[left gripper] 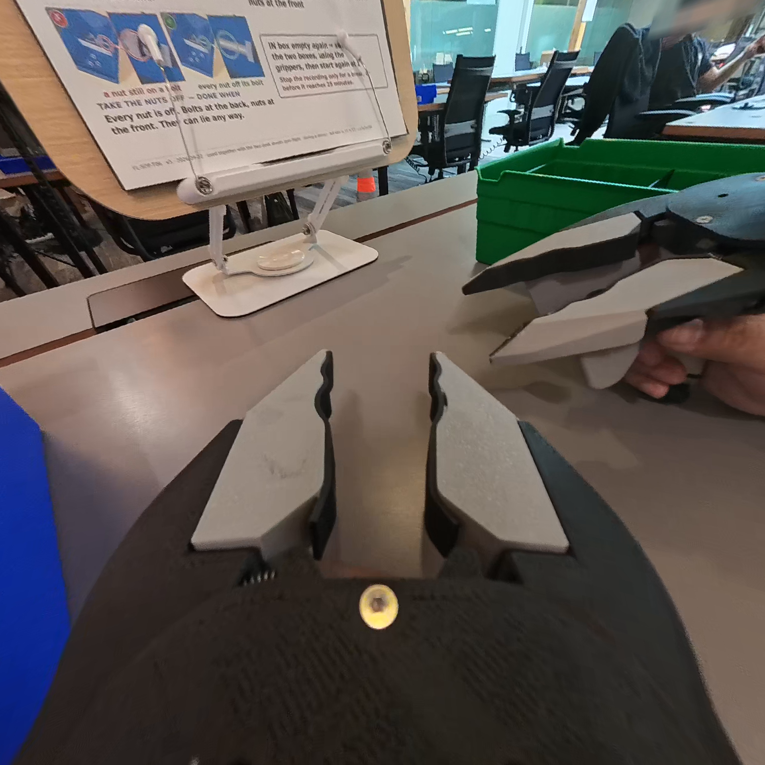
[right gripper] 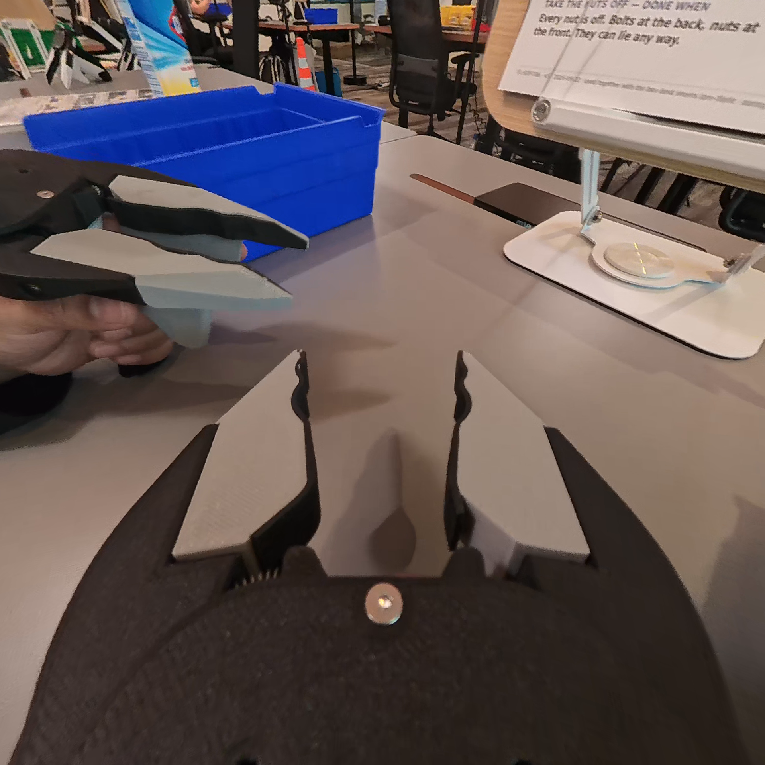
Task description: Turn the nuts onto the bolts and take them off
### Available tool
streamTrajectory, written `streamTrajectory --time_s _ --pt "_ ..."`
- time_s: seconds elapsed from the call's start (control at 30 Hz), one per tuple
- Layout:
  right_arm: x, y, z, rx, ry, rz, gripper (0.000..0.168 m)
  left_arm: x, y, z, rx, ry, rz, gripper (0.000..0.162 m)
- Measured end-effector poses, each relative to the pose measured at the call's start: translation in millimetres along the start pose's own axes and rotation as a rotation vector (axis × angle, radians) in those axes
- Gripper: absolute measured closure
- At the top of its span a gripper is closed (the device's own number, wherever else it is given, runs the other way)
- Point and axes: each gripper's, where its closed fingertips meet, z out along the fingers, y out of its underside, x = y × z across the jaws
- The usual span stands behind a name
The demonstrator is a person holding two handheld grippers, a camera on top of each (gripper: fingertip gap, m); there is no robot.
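The place was an open-plan office used as a workspace for recording. Rows of long desks (left gripper: 534, 78) stood behind, with black swivel chairs (left gripper: 467, 107) pushed up to them, and glass partitions (left gripper: 451, 29) closed off the far side. A person (left gripper: 645, 74) stood at another desk. On the near grey table (left gripper: 393, 289) sat a white stand (left gripper: 281, 265) holding a printed instruction sheet (left gripper: 232, 82), with a green bin (left gripper: 579, 198) to one side and a blue bin (right gripper: 232, 157) to the other. An orange cone (right gripper: 305, 66) stood on the carpeted floor between the desks.
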Motion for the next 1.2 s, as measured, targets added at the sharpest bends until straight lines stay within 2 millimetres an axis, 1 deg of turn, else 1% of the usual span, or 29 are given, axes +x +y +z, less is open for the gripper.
streamTrajectory --time_s 0.07,0.13,0.23,0.37,0.63,0.73,0.87,0.93,1.0,1.03,1.1,1.13,1.2 --pt "-6 -2 1 0.003 -0.015 -0.017 0.099 -2 -1 -2 0.009 -0.007 -0.009 0.118" --pt "-11 1 4 -0.012 -0.024 -0.037 0.1 -3 -1 -3 0.012 -0.013 -0.015 0.118" --pt "-15 7 9 -0.04 -0.042 -0.054 0.099 -1 0 -2 0.005 0.0 -0.011 0.118" --pt "-22 7 10 -0.046 -0.072 -0.063 0.1 1 2 0 -0.016 0.006 0.011 0.118" --pt "-29 11 13 -0.07 -0.095 -0.091 0.101 2 4 -1 -0.027 0.008 0.019 0.117" --pt "-30 11 13 -0.07 -0.094 -0.099 0.101 6 6 -6 -0.035 0.007 -0.002 0.117" --pt "-29 11 13 -0.069 -0.089 -0.099 0.101 11 6 -21 -0.024 -0.021 -0.023 0.12" --pt "-29 11 13 -0.067 -0.087 -0.101 0.101 4 7 -36 -0.042 -0.121 0.015 0.12" --pt "-29 11 12 -0.066 -0.087 -0.1 0.1 0 0 -55 -0.057 -0.139 0.005 0.122" --pt "-29 11 12 -0.066 -0.089 -0.099 0.1 -7 -5 -65 -0.084 -0.159 0.002 0.121" --pt "-30 11 12 -0.069 -0.094 -0.101 0.1 -33 -23 -87 -0.105 -0.23 0.001 0.119" --pt "-31 12 13 -0.075 -0.097 -0.104 0.1 -49 -33 -98 -0.119 -0.268 -0.009 0.119" --pt "-32 14 14 -0.09 -0.098 -0.111 0.1 -91 -45 -119 -0.176 -0.369 -0.043 0.119"
